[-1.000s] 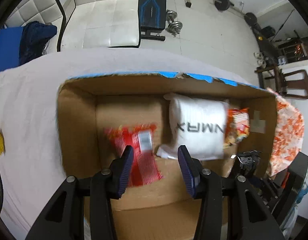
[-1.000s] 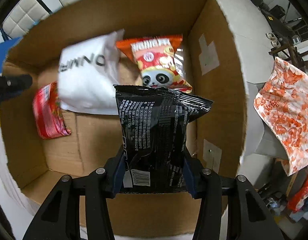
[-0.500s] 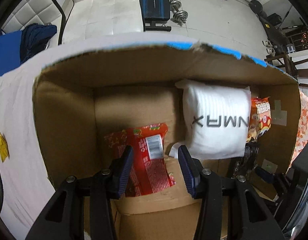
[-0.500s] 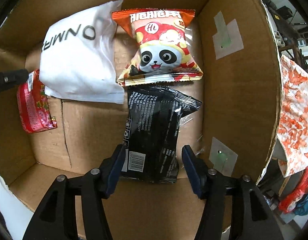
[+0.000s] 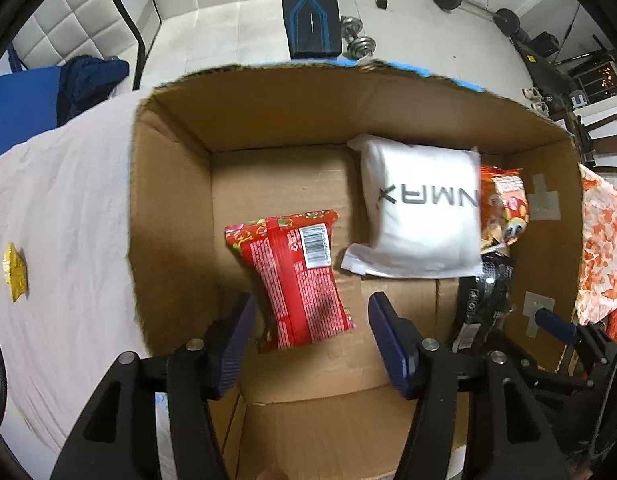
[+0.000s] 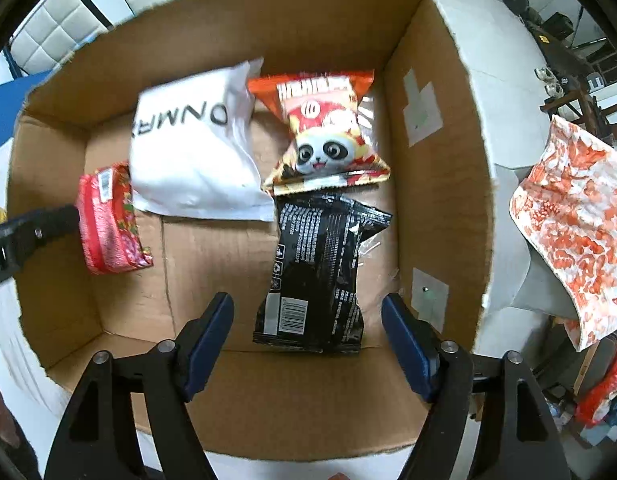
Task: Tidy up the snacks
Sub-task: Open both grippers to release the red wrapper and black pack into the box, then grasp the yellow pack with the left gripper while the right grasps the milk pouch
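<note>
Released since before, black snack bag and red packet lie in the box; both grippers gape empty.

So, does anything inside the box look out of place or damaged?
Nothing looks damaged. The four packets lie loosely on the floor of the cardboard box; only the white packet overlaps the panda snack bag.

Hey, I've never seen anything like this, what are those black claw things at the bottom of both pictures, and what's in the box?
Those are hand-held grippers, one in each of a person's hands, each carrying a fisheye camera looking along its two fingers. One picture comes from the left gripper, the other from the right gripper. Both are open and hold nothing. Below them is a cardboard box holding four packets: a red packet, a white pouch, a panda snack bag and a black packet. The box sits on a white cloth.
</note>
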Available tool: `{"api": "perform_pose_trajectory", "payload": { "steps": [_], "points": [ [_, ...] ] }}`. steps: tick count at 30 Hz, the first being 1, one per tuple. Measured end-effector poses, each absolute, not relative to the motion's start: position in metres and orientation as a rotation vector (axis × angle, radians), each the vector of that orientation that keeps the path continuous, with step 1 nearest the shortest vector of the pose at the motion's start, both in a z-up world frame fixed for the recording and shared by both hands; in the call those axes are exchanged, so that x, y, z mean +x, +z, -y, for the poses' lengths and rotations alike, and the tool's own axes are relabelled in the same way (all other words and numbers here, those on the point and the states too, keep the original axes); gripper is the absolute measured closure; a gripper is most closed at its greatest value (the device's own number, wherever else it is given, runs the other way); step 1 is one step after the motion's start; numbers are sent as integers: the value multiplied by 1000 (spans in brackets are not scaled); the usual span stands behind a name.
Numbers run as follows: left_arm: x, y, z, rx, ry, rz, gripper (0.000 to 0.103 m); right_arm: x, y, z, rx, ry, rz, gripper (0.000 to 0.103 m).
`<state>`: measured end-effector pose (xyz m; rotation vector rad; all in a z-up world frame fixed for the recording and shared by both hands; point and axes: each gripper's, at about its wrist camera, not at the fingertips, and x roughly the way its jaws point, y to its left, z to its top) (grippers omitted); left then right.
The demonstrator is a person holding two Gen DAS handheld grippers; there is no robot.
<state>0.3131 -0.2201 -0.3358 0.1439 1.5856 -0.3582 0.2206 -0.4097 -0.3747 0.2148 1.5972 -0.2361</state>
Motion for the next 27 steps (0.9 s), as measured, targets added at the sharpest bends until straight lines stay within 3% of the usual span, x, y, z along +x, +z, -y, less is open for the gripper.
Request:
{"api": "perform_pose_trajectory", "payload": {
  "steps": [2,6,7,10,11,13,27],
  "points": [
    [307,-327,218,145,-358,-1562,35,218,-362,408,214,-234,-1576,17],
    [293,-307,216,142,-375,-1504,31,215,-339,401,199,-231,-1539,17],
    [289,-302,216,142,-380,-1489,22,214,-336,400,197,-231,-1530,17],
    [280,-287,215,154,-383,-1451,8,211,-323,399,193,-234,-1500,13],
    [278,-282,215,155,-384,-1441,7,208,-319,400,192,-236,-1488,5],
    [275,-273,213,156,-379,-1416,5,205,-312,401,182,-241,-1463,0],
    [228,-213,200,118,-390,-1295,5,150,-230,391,152,-270,-1296,0]
  ]
}}
